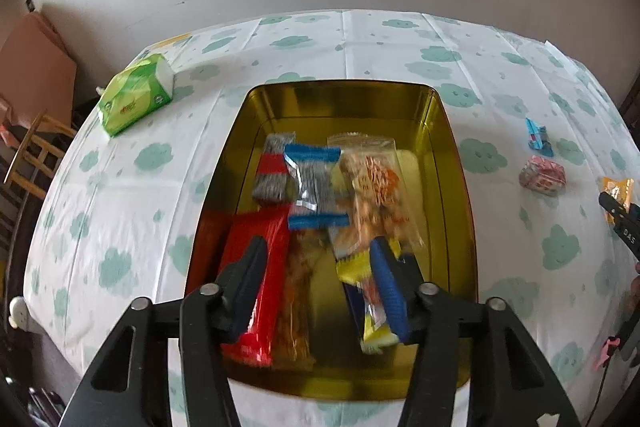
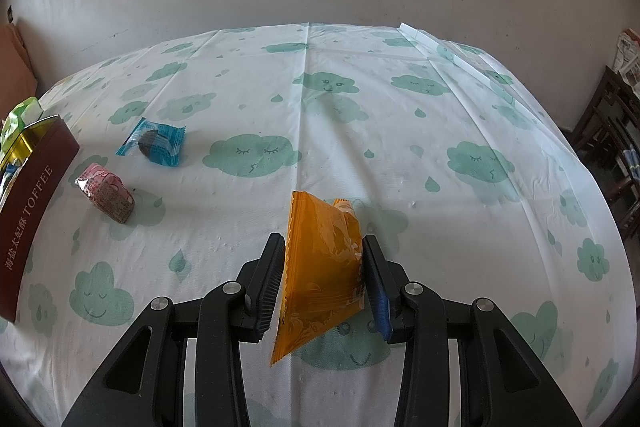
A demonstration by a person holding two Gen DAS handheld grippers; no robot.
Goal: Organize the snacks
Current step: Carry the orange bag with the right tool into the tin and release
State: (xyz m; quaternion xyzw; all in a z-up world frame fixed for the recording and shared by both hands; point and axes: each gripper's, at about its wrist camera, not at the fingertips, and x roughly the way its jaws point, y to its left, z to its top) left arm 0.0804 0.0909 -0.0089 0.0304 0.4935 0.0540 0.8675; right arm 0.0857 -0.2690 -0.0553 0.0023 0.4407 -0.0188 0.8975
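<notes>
Right wrist | right tool [image 2: 323, 269] grips orange packet [image 2: 320, 275] | tablecloth [image 2: 400, 147]

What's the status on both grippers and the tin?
Left gripper open above tin. Right gripper shut on orange packet. Blue packet, pink packet still out.

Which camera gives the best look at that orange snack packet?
The right wrist view: the orange packet fills the centre, standing between the right tool's fingers. The left wrist view catches only a sliver of it at the far right edge, behind that tool's tip.
</notes>
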